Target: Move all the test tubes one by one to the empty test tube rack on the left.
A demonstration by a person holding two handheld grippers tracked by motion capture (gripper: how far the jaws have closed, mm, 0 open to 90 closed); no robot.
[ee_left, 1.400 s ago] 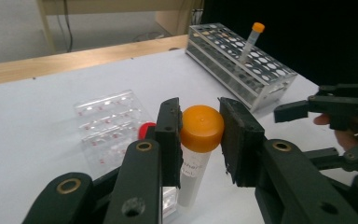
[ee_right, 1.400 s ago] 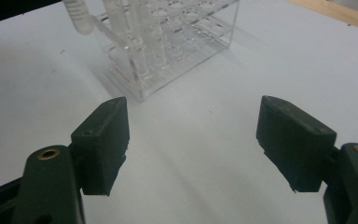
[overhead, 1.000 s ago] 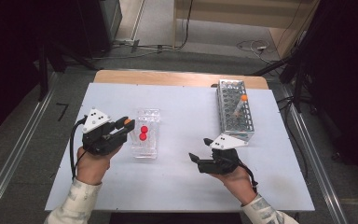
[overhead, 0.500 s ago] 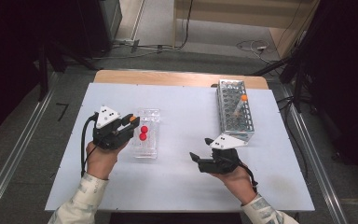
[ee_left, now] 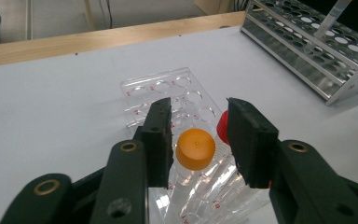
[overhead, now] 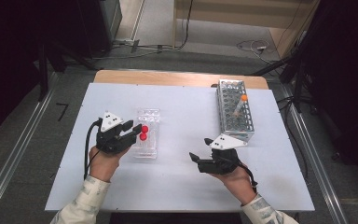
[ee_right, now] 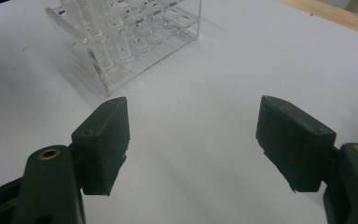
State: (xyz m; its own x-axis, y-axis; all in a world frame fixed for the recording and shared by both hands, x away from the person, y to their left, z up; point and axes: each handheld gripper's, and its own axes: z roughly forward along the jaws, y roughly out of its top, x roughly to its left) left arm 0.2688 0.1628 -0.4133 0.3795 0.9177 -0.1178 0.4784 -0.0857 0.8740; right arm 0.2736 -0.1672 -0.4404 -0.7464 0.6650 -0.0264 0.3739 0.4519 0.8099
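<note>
High view: left tool [overhead: 134, 130] sits at the left edge of the clear acrylic rack [overhead: 146, 133] on the white surface [overhead: 177, 186], jaws pointing right toward two red caps [overhead: 143, 133] standing in that rack. Right tool [overhead: 200, 149] is lower right, near the front end of the metal rack [overhead: 234, 109], well apart from the clear rack. One orange-capped tube [overhead: 240, 103] leans in the metal rack. Left gripper view: left tool [ee_left: 199, 135] is open, jaws straddling an orange cap [ee_left: 195, 148] on a tube seated in the clear rack [ee_left: 168, 93]; gap shows on both sides of the cap, pads not touching it. Tube's long axis runs down into the rack, roughly along the view line, so the cap faces the camera. A red cap [ee_left: 222, 128] sits just behind the right jaw, nearly touching it. Metal rack [ee_left: 317, 51] is upper right. Right gripper view: right tool [ee_right: 193, 140] is wide open and holds nothing, bare surface [ee_right: 214, 70] between the jaws; clear rack [ee_right: 130, 37] lies ahead, up and to the left, well apart. Judgement: orange-capped tube is the likely target, already centred between the left tool's jaws; left hand is far nearer. Closing looks like the next step; watch the red-capped neighbour.
</note>
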